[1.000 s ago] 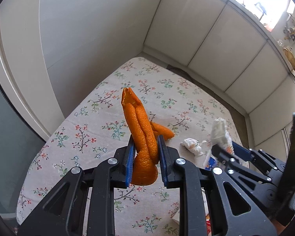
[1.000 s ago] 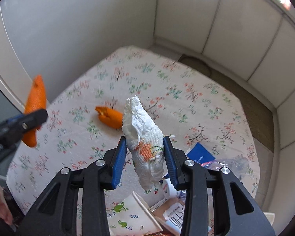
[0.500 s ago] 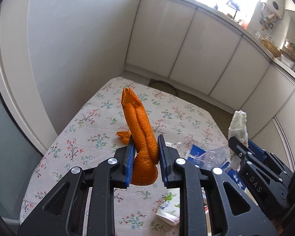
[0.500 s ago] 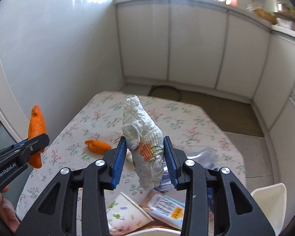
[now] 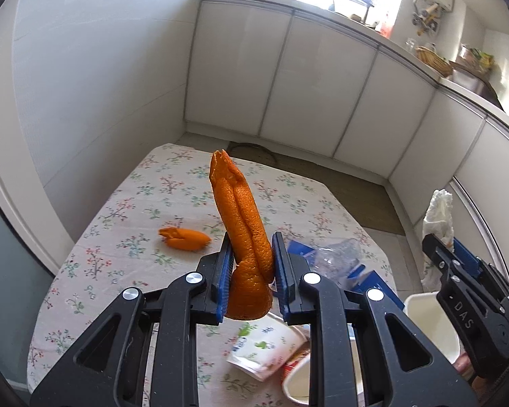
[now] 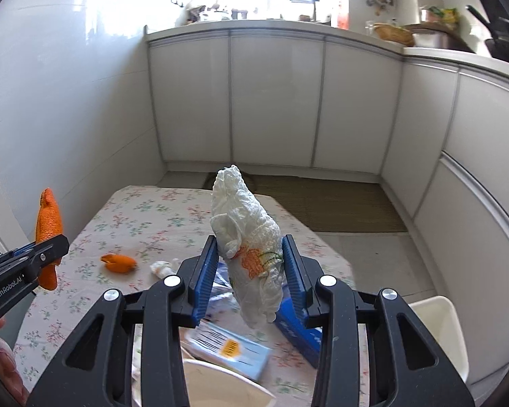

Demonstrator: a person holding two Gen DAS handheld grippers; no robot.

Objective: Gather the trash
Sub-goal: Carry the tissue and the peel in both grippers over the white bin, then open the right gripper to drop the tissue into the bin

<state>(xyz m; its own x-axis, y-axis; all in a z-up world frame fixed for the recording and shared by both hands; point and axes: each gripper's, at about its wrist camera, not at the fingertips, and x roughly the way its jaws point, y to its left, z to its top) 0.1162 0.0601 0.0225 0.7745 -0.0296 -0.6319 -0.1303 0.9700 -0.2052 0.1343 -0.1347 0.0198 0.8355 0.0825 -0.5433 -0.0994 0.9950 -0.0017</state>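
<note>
At lower frame, black tool arms cut off the paper cup (image 5: 254,349) and a blurred blue box (image 6: 225,347) on the floral-clothed counter (image 5: 118,237). The left tool (image 5: 249,281) is clamped on a long orange peel (image 5: 242,224), upright at centre; the right tool (image 6: 249,271) grips a crumpled napkin (image 6: 244,230). Only the right view shows a small tissue wad (image 6: 163,266) beside the loose peel piece (image 6: 118,263); both show the white bin (image 6: 441,332) at lower right.
</note>
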